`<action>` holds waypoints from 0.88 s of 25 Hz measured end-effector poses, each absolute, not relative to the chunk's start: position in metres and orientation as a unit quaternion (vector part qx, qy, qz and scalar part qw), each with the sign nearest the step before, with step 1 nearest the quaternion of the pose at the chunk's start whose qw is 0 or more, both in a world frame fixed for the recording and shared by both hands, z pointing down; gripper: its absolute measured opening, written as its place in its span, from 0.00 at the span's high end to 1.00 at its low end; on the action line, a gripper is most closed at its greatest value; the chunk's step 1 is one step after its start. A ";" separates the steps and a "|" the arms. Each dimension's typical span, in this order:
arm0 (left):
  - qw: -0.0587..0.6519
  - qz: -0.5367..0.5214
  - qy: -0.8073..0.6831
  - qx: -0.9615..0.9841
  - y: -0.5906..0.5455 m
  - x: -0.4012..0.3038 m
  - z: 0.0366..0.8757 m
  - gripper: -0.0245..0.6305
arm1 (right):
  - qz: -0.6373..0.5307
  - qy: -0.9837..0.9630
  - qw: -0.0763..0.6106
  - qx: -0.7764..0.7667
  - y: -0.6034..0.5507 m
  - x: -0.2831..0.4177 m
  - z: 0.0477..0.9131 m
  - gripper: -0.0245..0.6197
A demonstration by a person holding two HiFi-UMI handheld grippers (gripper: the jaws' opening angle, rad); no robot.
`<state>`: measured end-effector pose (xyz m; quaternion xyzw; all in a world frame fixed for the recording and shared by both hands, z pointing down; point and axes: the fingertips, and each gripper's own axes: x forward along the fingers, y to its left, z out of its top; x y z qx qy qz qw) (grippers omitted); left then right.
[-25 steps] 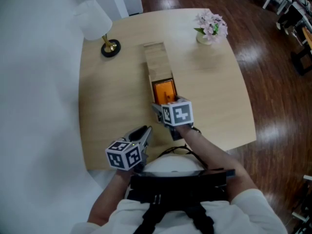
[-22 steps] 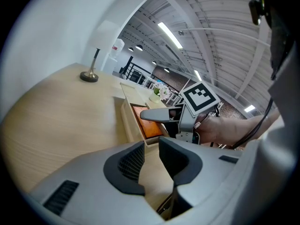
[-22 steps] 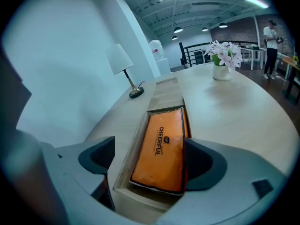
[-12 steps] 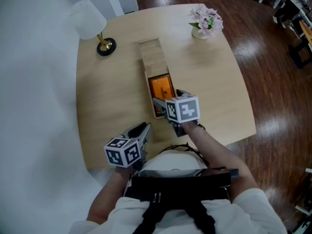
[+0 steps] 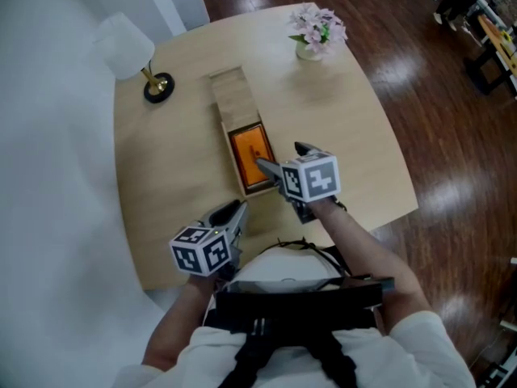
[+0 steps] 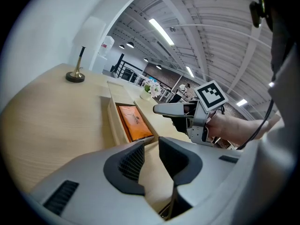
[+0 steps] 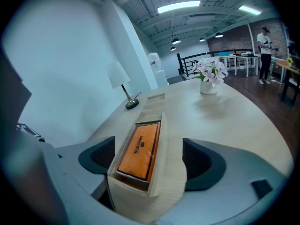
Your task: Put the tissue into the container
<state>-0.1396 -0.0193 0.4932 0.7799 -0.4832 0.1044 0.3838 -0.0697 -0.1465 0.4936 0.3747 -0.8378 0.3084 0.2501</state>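
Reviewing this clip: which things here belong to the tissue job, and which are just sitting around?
In the job:
- orange tissue pack, lying inside the long light wooden box
- right gripper, open, jaws either side of the box's near end

Just there:
- white-shaded lamp with brass base
- pink flowers in a small vase
- left gripper, empty, near the wooden table edge

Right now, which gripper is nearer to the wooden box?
The right gripper, jaws wide apart at the open end of the wooden box; the left gripper hangs back by the table edge.
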 end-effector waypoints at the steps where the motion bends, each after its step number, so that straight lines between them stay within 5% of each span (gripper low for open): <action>1: 0.383 0.106 -0.480 0.782 -0.020 -0.137 0.493 0.81 | 0.309 -0.836 0.249 0.379 -0.148 -0.064 0.494 0.27; 22: 0.373 0.141 -0.444 0.802 -0.018 -0.102 0.494 0.83 | 0.323 -0.800 0.238 0.446 -0.150 0.036 0.502 0.27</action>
